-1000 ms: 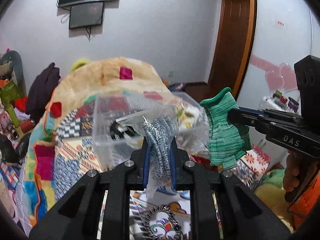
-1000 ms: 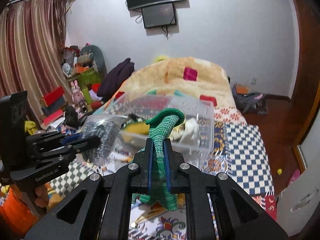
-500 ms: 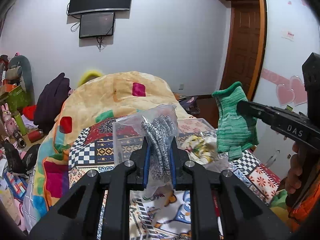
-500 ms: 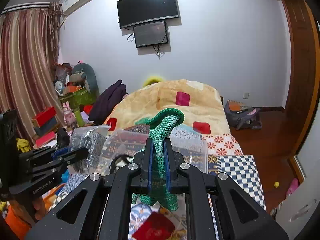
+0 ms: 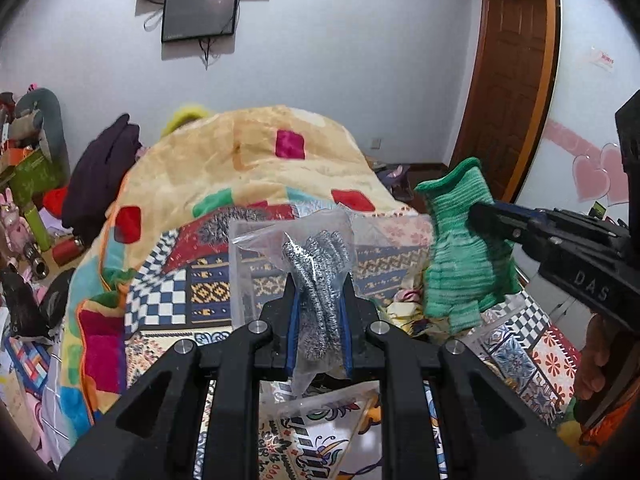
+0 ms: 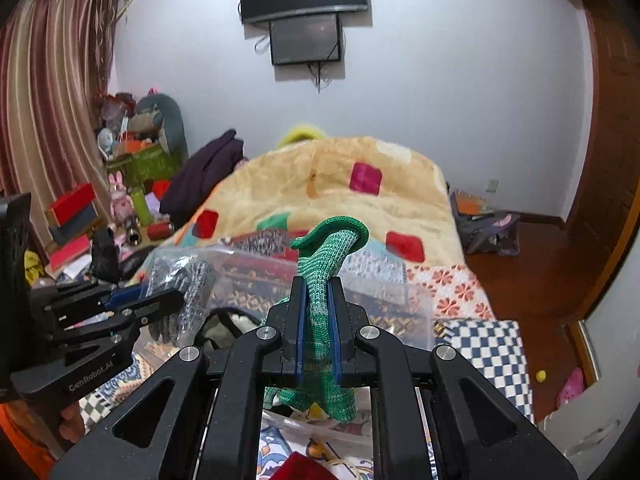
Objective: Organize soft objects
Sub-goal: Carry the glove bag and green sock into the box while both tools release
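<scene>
My left gripper (image 5: 319, 280) is shut on a clear plastic bag of silver scouring pads (image 5: 318, 264), held above the bed. It also shows in the right wrist view (image 6: 168, 300) with the bag (image 6: 188, 292). My right gripper (image 6: 316, 280) is shut on a green knitted glove (image 6: 324, 264), which hangs down between the fingers. In the left wrist view the right gripper (image 5: 480, 216) holds the glove (image 5: 460, 256) to the right of the bag. A clear plastic storage box (image 6: 384, 308) with soft items sits on the bed just below both grippers.
The bed has a patterned patchwork cover (image 5: 168, 292) and a tan blanket (image 6: 320, 176) heaped behind. Cluttered shelves and toys (image 6: 120, 184) stand at the left. A wooden door (image 5: 508, 92) and wood floor (image 6: 532, 264) are at the right.
Both grippers kept their hold and tilted slightly downward again after rising; the clear box has come back into view close beneath them.
</scene>
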A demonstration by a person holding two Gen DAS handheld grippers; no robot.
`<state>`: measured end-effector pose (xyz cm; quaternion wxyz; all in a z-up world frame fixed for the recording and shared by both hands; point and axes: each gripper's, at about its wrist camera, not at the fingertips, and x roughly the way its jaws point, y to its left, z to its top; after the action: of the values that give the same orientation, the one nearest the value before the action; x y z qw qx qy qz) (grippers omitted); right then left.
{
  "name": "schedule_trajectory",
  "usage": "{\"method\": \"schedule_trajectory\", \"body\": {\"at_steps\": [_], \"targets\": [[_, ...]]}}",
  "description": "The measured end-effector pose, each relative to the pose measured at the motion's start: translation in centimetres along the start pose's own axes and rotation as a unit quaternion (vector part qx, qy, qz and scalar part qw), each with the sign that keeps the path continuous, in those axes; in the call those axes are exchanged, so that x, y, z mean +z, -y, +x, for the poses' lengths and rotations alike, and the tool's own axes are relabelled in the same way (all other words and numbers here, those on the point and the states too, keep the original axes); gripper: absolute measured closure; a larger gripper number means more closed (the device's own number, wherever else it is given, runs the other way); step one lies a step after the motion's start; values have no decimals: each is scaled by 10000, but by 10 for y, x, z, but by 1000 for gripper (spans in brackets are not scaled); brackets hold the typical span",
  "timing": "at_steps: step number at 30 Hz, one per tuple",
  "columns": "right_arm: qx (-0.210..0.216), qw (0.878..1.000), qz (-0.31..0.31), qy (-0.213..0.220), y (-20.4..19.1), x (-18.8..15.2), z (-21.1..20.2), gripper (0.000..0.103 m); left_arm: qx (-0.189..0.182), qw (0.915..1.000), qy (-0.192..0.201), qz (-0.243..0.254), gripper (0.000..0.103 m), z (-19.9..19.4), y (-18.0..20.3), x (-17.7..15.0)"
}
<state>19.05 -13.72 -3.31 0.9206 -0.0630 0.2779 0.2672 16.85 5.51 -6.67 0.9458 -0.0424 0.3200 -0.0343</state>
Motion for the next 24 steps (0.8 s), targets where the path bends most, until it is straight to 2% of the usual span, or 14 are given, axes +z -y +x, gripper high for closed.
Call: {"method": "schedule_trajectory", "body": {"at_steps": [7,16,19,21,24], "targets": [[116,9985,33,-534,3,-8,31,94,72,9996,-281,37,86,26,0,-8],[51,9966,-70,-824,3,-13,39,93,106,9993,-361,55,85,34,0,-10],[56,9962,-82,-865,4,-12,38,82,104,9993,-351,64,78,33,1,-10],[20,9965,-99,-824,5,-11,35,65,102,9995,-306,75,68,30,2,-10],[-56,9974,-148,-701,4,-10,27,51,90,9997,-193,109,57,20,4,-9]]}}
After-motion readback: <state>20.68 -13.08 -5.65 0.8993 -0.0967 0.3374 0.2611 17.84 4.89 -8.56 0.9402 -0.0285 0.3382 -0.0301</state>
